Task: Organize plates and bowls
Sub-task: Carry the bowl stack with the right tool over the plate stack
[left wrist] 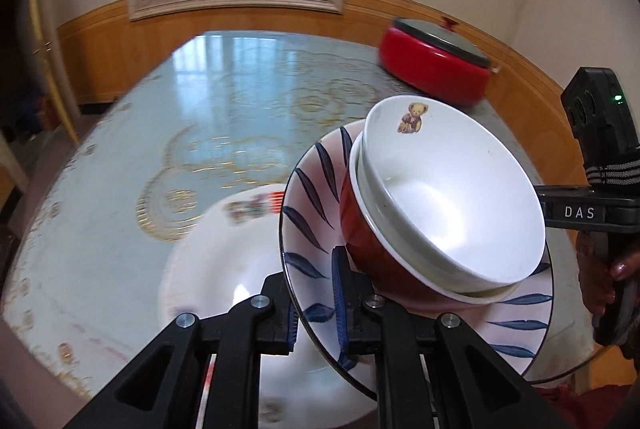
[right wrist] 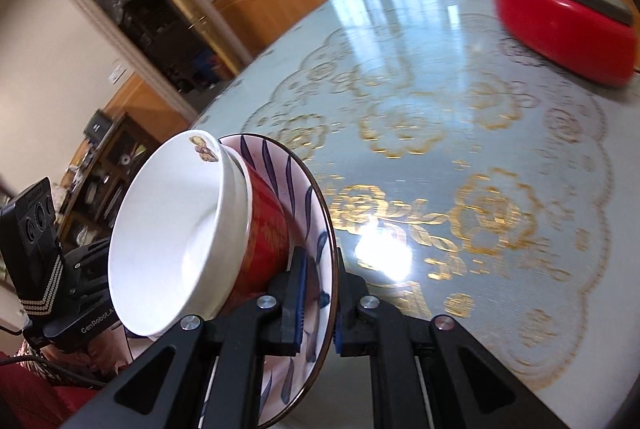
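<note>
A blue-leaf plate (left wrist: 316, 197) hangs in the air above the table, held at opposite rims by both grippers. My left gripper (left wrist: 316, 313) is shut on its near-left rim. My right gripper (right wrist: 318, 305) is shut on the opposite rim of the same blue-leaf plate (right wrist: 316, 225). On the plate stands a red bowl (left wrist: 360, 229) with a white bear-print bowl (left wrist: 452, 189) nested inside; the stack looks tilted. The red bowl (right wrist: 272, 229) and white bowl (right wrist: 168, 241) lean toward the left in the right wrist view. A white plate (left wrist: 224, 261) with a printed rim lies on the table under the lifted one.
A round table with a pale blue, gold-patterned cloth (right wrist: 460, 149) spreads ahead. A red electric pot (left wrist: 436, 65) with a dark lid stands at its far right edge. A hand (left wrist: 616, 269) grips the other tool's handle. A doorway and shelves lie to the left.
</note>
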`<state>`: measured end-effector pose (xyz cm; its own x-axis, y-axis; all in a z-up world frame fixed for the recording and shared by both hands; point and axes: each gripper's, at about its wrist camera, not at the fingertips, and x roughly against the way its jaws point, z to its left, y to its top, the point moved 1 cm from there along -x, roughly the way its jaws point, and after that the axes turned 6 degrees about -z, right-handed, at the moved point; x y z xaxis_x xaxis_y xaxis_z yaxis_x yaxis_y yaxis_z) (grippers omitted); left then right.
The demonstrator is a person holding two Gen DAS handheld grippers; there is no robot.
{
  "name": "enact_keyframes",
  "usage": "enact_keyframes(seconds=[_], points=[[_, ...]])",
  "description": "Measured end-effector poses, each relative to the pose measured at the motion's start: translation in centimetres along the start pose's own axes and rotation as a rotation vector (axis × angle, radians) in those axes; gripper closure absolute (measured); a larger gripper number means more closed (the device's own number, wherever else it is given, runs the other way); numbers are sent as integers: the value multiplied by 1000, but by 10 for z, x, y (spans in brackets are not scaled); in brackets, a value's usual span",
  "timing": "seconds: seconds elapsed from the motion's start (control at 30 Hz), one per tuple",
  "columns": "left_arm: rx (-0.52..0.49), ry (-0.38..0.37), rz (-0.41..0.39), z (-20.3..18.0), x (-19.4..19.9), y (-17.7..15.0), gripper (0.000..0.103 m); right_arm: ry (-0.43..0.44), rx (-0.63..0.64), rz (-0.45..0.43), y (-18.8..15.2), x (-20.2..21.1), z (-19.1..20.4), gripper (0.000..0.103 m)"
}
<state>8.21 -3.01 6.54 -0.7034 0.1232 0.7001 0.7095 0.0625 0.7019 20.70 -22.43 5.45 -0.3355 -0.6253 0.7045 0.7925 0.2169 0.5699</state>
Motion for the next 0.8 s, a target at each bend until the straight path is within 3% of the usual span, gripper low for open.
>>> enact_keyframes(seconds=[0.4, 0.6, 0.8], points=[[42, 50, 67, 66, -6, -26, 90, 11, -6, 62, -2, -59, 31, 93], [40, 35, 118, 69, -22, -29, 89, -11, -18, 94, -9, -70, 28, 92], [8, 36, 97, 64, -30, -23, 88, -13, -49, 76, -15, -69, 22, 91]])
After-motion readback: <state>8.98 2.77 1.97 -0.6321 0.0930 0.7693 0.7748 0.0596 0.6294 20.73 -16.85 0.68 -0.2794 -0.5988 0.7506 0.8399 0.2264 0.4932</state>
